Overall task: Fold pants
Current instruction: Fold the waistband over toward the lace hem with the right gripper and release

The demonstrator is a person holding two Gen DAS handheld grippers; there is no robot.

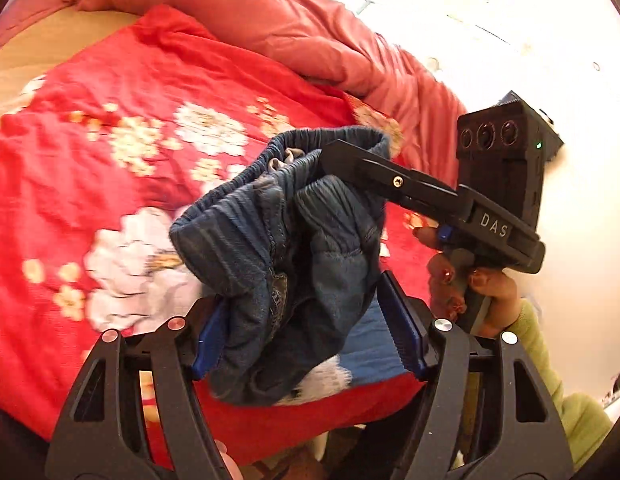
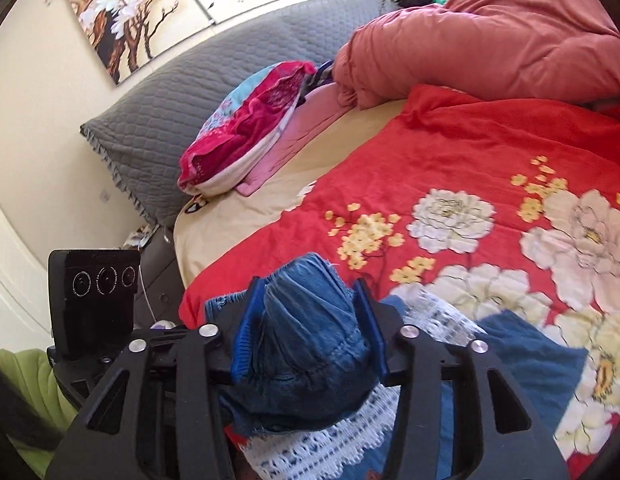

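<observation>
Clearly, both claws are gripping the pants in a bunched blue heap, lifted above the bed. The left claw is pinching a thick wad of denim, and the right claw is clamping the gathered waistband. Soft, limp and light, the cloth is probably sagging wherever unsupported, so taking hold at the waistband corners looks wisest.

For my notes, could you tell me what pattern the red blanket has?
The red blanket has white and yellow flowers, clearest in the right wrist view.
</observation>
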